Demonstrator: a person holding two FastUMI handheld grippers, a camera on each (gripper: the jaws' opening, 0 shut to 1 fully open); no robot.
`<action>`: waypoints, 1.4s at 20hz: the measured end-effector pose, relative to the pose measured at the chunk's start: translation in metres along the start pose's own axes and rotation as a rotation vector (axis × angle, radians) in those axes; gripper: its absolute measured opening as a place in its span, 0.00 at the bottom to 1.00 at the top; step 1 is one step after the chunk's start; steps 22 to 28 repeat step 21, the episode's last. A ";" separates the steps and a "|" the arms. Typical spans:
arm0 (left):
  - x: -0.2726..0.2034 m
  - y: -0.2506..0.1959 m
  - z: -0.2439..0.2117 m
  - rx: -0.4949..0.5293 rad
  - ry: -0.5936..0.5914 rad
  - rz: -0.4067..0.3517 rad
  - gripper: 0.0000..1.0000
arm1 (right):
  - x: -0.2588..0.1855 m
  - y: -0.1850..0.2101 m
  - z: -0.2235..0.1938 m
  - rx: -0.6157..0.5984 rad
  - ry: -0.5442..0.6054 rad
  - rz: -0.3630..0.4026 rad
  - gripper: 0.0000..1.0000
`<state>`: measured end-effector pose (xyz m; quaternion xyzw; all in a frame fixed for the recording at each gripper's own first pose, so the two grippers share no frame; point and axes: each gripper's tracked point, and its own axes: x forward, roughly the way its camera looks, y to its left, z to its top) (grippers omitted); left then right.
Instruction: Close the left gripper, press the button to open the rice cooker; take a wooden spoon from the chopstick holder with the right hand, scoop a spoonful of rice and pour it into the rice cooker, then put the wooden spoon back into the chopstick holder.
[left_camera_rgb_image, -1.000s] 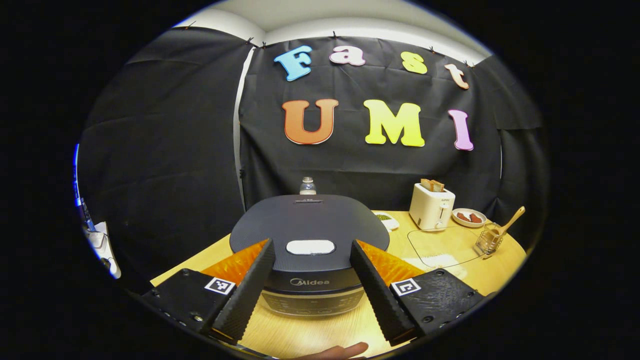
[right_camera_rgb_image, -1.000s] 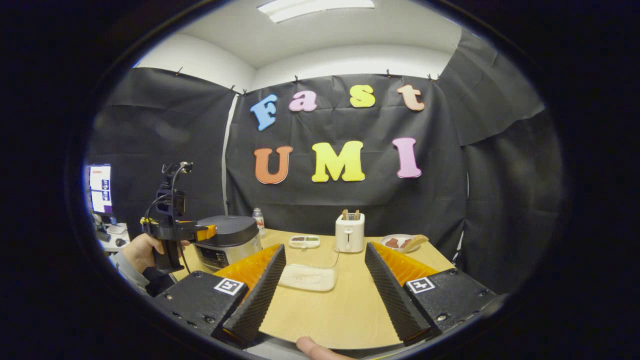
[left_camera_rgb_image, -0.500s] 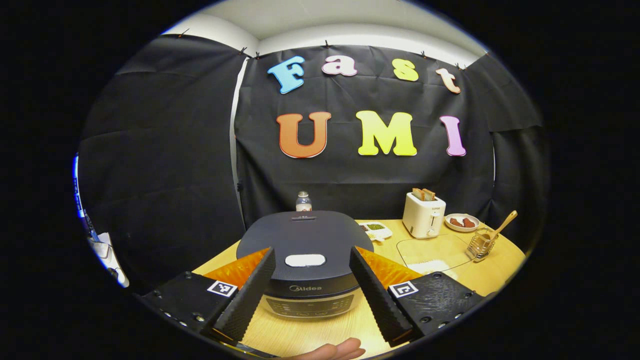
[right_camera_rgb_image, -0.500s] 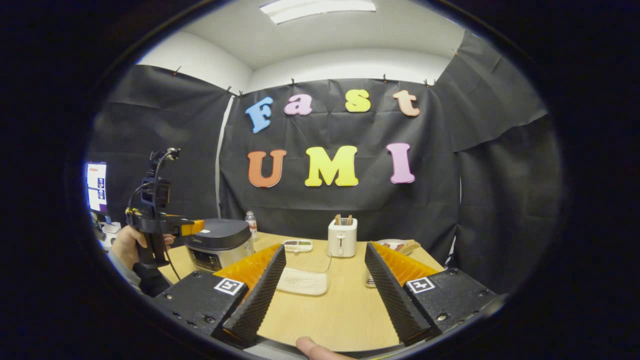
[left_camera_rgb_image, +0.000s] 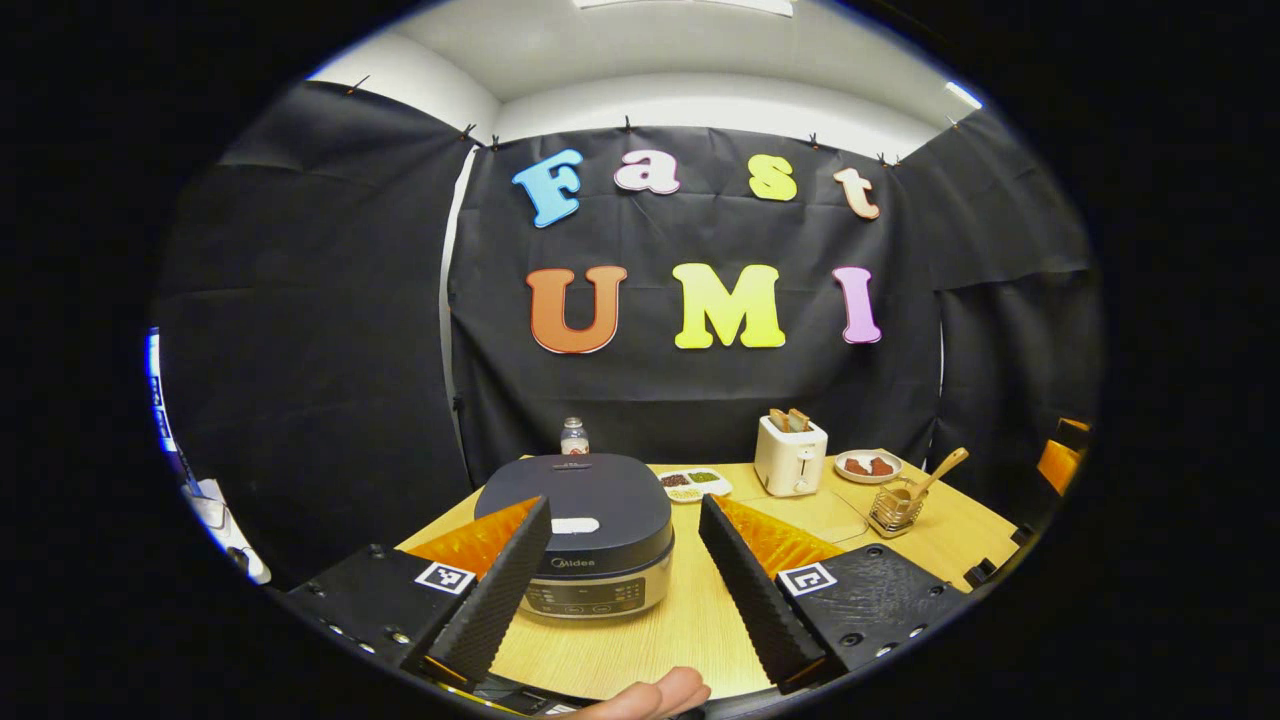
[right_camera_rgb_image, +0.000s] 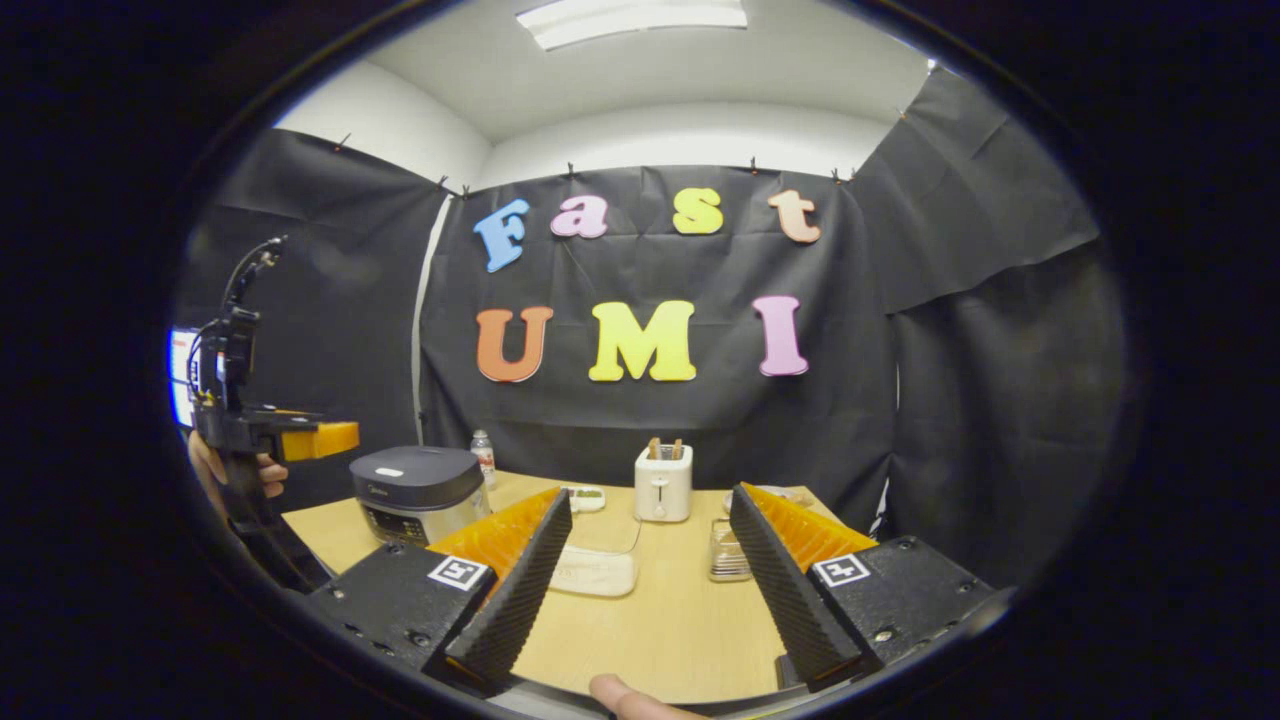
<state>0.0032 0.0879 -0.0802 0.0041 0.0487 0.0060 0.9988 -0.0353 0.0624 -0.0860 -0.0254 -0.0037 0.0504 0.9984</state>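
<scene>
The dark rice cooker (left_camera_rgb_image: 575, 545) stands on the table with its lid down and a white button (left_camera_rgb_image: 575, 525) on top. My left gripper (left_camera_rgb_image: 622, 600) is open and hangs well in front of it, touching nothing. Far right, a wooden spoon (left_camera_rgb_image: 942, 471) leans in the wire chopstick holder (left_camera_rgb_image: 893, 508). In the right gripper view my right gripper (right_camera_rgb_image: 640, 600) is open above the table's near edge. Ahead of it lie a rice tray (right_camera_rgb_image: 592, 573) and the chopstick holder (right_camera_rgb_image: 727, 551), partly behind a finger. The rice cooker (right_camera_rgb_image: 415, 490) sits at left, with the left gripper (right_camera_rgb_image: 305, 440) held in a hand.
On the wooden table (left_camera_rgb_image: 640, 640), along the back, stand a white toaster (left_camera_rgb_image: 790, 456), a small plate of food (left_camera_rgb_image: 868, 465), a divided dish (left_camera_rgb_image: 692, 483) and a bottle (left_camera_rgb_image: 573, 437). Black cloth walls close the booth behind and at both sides.
Both grippers have drawn back from the table and stayed open. The rice cooker now looks smaller and farther from the left gripper. Nothing on the table has moved.
</scene>
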 end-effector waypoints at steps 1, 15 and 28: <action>-0.009 0.000 -0.002 0.001 0.010 0.006 0.95 | -0.002 -0.004 0.004 0.000 -0.007 -0.013 1.00; -0.102 -0.054 0.007 0.036 -0.095 -0.013 0.94 | -0.021 -0.036 0.018 0.033 0.007 -0.099 1.00; -0.113 -0.059 0.007 0.012 -0.106 -0.033 0.94 | -0.025 -0.038 0.015 0.036 0.010 -0.095 0.96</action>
